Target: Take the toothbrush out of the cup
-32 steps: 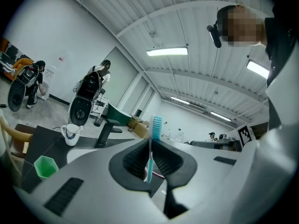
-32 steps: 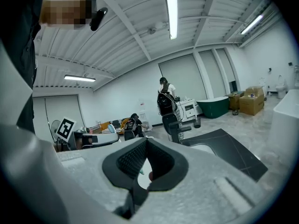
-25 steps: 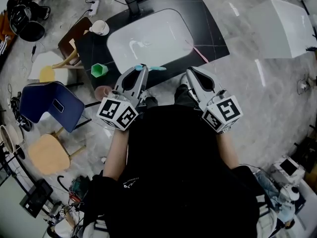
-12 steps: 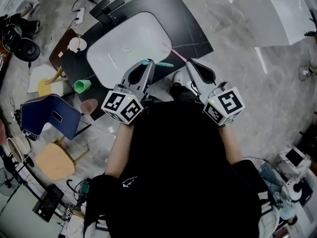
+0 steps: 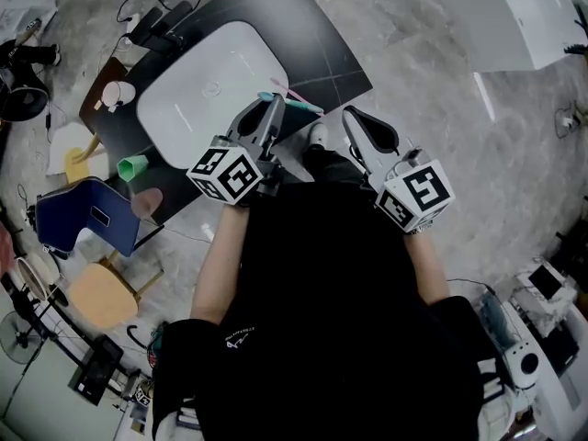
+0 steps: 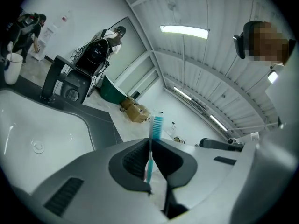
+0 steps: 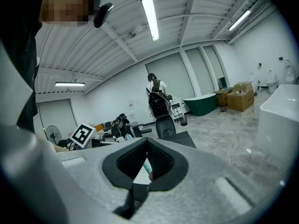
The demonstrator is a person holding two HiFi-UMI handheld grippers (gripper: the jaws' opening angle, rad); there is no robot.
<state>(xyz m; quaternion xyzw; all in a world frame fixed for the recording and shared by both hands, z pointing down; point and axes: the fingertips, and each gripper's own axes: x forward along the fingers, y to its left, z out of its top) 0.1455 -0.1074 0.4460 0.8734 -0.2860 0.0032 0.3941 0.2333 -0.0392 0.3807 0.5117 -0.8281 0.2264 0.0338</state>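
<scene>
Toothbrush [image 5: 303, 107] was out of the green cup [image 5: 133, 165], clamped in the left gripper [image 5: 273, 101].
Only the left gripper view showed its bristles upright above the pinching jaws; only the head view showed two cups, the pink cup [image 5: 145, 202] nearer. One toothbrush; the right gripper [image 5: 348, 114] was closed, empty. The toothbrush had moved farther from the green cup.

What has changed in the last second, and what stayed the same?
The left gripper carried the toothbrush to the right along the counter's near edge, from the middle of the sink to its right corner, farther from the green cup. Its jaws stayed closed on the toothbrush; the cup stayed put.
</scene>
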